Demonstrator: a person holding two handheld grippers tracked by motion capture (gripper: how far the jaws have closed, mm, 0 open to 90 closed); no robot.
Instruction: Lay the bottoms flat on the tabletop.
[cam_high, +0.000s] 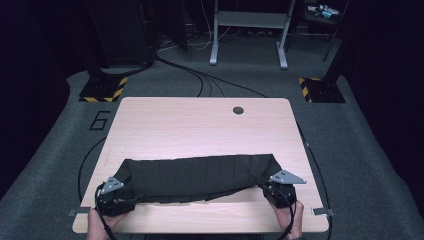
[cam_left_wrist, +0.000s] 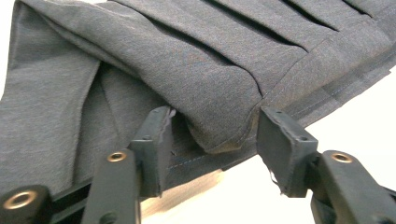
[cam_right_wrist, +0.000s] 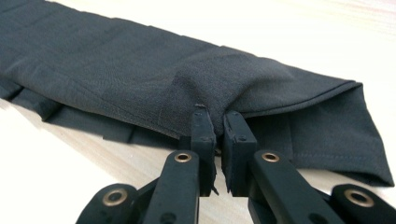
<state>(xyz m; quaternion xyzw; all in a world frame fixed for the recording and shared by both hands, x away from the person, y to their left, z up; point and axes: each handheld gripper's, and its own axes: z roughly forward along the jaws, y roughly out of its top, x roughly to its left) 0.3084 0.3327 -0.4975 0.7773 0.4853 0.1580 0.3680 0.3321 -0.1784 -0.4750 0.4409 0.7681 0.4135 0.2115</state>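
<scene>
Dark pleated cloth (cam_high: 200, 176) lies between the parted left claw (cam_left_wrist: 212, 135); right claw (cam_right_wrist: 215, 122) pinches its other end

Legible marking: a single black "6" (cam_high: 100, 120) on the grey floor (cam_high: 55, 165), left of the table (cam_high: 200, 125). Nothing else can be read.

A light wooden table (cam_high: 200, 125) stood on grey carpet (cam_high: 370, 150), with a round cable hole (cam_high: 238, 110) near its far right corner. Black cables (cam_high: 200, 80) ran across the floor beyond the far edge. A grey metal frame (cam_high: 249, 30) stood farther back. Yellow-and-black striped base plates (cam_high: 102, 90) lay off both far corners, and a number six (cam_high: 100, 121) marked the floor beside the left edge.
</scene>
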